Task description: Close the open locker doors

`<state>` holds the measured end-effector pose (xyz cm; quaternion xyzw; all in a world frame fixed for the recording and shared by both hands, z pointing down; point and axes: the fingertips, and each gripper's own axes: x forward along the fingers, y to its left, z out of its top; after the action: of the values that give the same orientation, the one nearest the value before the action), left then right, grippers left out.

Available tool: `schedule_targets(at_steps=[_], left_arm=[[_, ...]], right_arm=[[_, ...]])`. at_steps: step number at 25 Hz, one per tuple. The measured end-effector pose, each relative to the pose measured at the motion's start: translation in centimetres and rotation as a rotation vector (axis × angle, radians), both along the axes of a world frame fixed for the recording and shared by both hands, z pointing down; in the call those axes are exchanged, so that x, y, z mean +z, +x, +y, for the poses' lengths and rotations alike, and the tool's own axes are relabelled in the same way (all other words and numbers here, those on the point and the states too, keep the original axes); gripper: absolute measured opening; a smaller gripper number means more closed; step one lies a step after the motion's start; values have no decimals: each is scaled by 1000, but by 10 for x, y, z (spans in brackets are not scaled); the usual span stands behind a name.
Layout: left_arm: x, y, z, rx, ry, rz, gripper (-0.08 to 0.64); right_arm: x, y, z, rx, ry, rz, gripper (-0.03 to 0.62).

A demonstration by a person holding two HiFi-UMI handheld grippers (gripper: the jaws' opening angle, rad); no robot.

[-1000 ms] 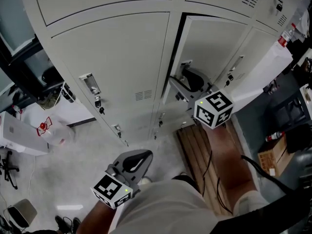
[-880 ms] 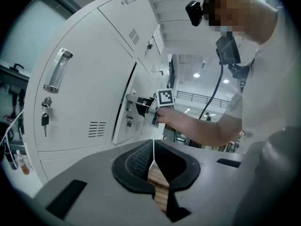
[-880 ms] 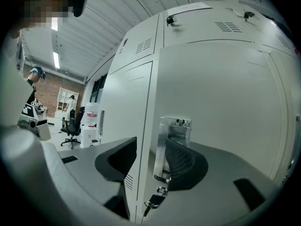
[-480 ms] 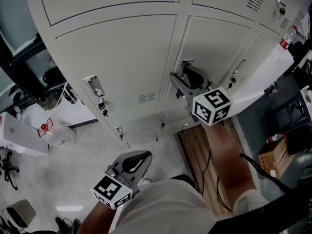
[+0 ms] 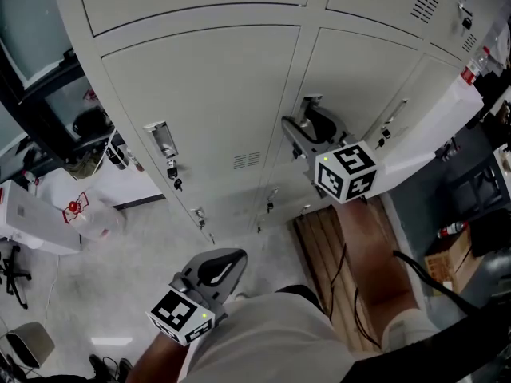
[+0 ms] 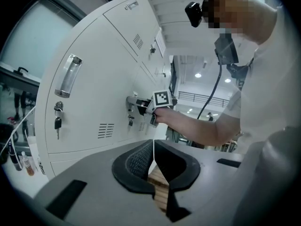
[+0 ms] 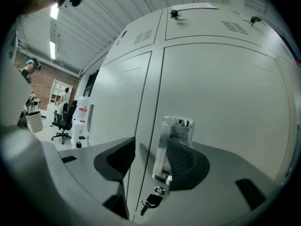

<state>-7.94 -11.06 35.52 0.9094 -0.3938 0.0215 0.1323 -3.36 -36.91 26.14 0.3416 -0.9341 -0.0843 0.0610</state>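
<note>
The grey locker door (image 5: 363,74) lies flush with its neighbours. My right gripper (image 5: 307,128) is at its chrome handle (image 7: 171,147). The handle stands between the jaws, close against the right pad (image 7: 188,161), with a clear gap to the left pad (image 7: 115,159). The jaws are opening and are not clamped on it. A key (image 7: 150,201) hangs in the lock below the handle. My left gripper (image 5: 219,266) hangs low by the person's body, shut with nothing in it; in the left gripper view its pads (image 6: 141,159) meet. The left gripper view also shows the right gripper (image 6: 135,102) at the door.
The neighbouring locker door (image 5: 215,94) is flush, with a handle (image 5: 162,140) and a hanging key (image 5: 176,184). A wooden pallet (image 5: 335,246) with a black cable lies on the floor below the right arm. A white box (image 5: 32,218) sits at the far left, a cardboard box (image 5: 443,262) at the right.
The locker door under my right gripper, ajar one second ago, has swung flush with the frame. The right gripper followed it in. The left gripper stayed put.
</note>
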Motion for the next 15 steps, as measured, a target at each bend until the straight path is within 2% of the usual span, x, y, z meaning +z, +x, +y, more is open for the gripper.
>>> schedule_targets(at_steps=[9, 15], left_arm=[[2, 0, 6, 9, -2, 3, 12], [3, -2, 13, 6, -12, 1, 12]], right_arm=[[4, -3, 0, 35, 41, 106, 190], [8, -2, -1, 69, 104, 229, 196]])
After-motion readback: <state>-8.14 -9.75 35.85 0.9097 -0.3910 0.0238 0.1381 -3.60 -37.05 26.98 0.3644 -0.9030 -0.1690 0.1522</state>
